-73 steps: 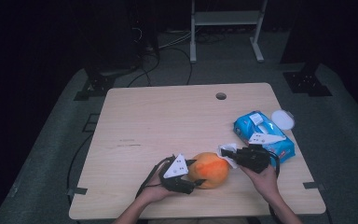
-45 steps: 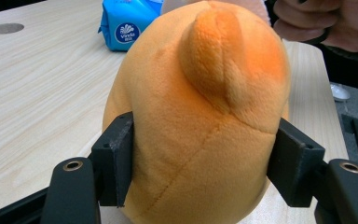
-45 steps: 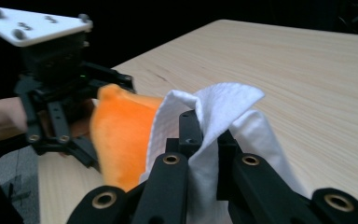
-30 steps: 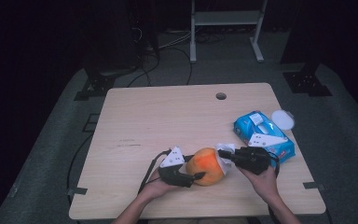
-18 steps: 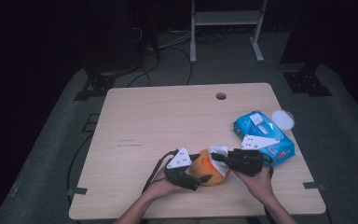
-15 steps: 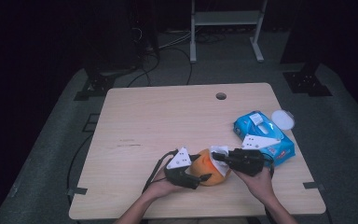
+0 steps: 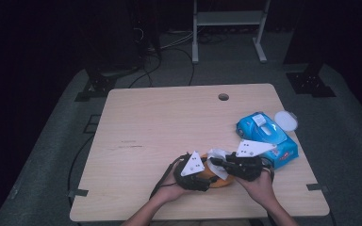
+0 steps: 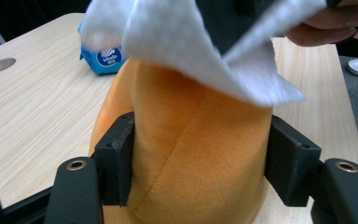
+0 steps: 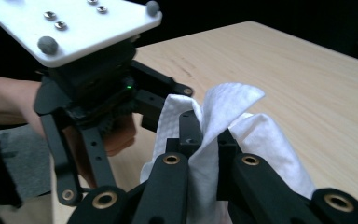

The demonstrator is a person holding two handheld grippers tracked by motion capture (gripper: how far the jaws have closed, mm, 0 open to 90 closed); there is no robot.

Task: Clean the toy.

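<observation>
At the lower middle of the high view, an orange plush toy (image 8: pixel 186 154) is squeezed by the left gripper (image 7: pixel 194 173), whose jaws have just been closing. A white wipe (image 9: pixel 223 135), pinched tight in the right gripper (image 9: pixel 200 140), is draped over the toy's top.

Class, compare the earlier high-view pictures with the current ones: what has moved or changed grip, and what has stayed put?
The right gripper, shut on the white tissue, has moved left until the tissue lies over the orange plush toy. The left gripper holds the toy, its jaws having just closed further on it. The blue tissue pack, the white lid and the table stayed as they were.
</observation>
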